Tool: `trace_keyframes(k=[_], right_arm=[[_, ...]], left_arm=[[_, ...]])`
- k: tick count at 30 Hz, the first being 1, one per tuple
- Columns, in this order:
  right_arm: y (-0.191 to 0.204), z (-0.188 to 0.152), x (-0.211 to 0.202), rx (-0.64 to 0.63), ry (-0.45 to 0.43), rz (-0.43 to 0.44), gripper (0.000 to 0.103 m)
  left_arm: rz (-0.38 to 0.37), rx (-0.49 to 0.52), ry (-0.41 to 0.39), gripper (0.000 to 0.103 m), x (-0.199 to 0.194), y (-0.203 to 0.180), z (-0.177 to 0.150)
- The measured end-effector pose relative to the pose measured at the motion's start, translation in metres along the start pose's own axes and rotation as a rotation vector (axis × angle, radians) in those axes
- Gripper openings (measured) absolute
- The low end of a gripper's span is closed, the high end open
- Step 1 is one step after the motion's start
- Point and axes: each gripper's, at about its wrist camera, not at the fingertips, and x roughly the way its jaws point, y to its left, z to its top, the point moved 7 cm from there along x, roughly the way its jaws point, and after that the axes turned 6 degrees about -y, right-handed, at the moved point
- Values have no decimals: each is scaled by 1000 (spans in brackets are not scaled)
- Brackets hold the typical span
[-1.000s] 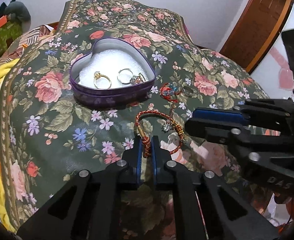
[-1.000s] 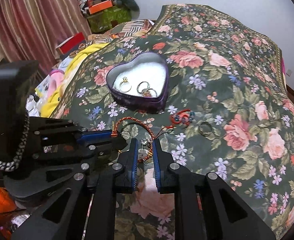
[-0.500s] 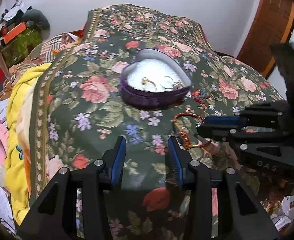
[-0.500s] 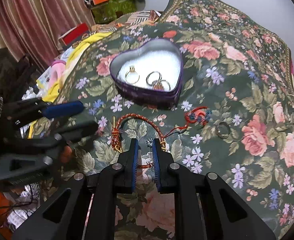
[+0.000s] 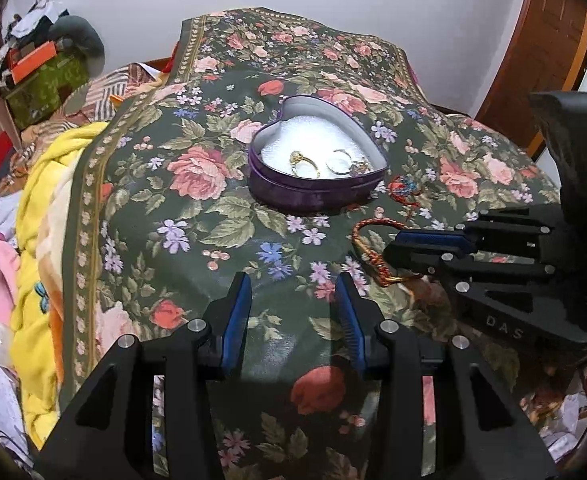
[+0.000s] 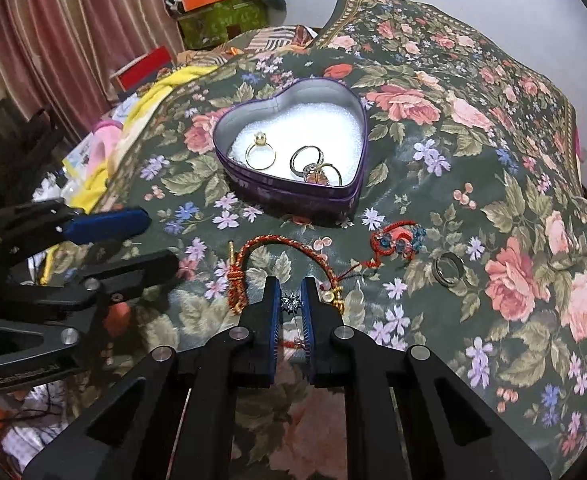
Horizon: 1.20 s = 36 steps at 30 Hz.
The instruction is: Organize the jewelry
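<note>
While the left gripper (image 5: pixel 291 308) hangs over the flowery blanket (image 5: pixel 165 216) with its fingers wide apart and nothing between them, its camera shows a purple heart tin (image 5: pixel 315 194) with rings on white padding, and a red and gold bracelet (image 5: pixel 367 256) lying near the tin, beside the right gripper (image 5: pixel 391 254). From the right camera, the right gripper (image 6: pixel 291 300) has its fingers close together around the bracelet's (image 6: pixel 281 246) thin string and a small sparkly charm (image 6: pixel 290 303), but I cannot tell if they squeeze it. A red knot with blue beads (image 6: pixel 397 240) and a dark ring (image 6: pixel 447 270) lie on the blanket to its right.
</note>
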Motion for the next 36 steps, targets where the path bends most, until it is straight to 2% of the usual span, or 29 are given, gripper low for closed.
trace_keyframes(k=[6, 12, 14, 16, 20, 29, 36], right_arm=[[-20, 10, -33, 55, -81, -34, 9], [-42, 17, -55, 86, -129, -84, 9], [-47, 17, -61, 98, -143, -91, 9], [-50, 19, -66, 107, -155, -91, 10], [-51, 21, -71, 112, -176, -89, 10], [-46, 38, -78, 110, -222, -71, 10], [-33, 66, -76, 81, -263, -49, 10]], left_arm=[[-98, -27, 15, 42, 4, -20, 5], [-154, -32, 44, 42, 24, -44, 7], [-151, -37, 47, 34, 31, -47, 8], [-125, -18, 49, 7, 36, -50, 9], [-105, -20, 45, 5, 35, -49, 11], [-86, -43, -94, 5, -13, -32, 46], [-74, -23, -207, 5, -44, -21, 83]])
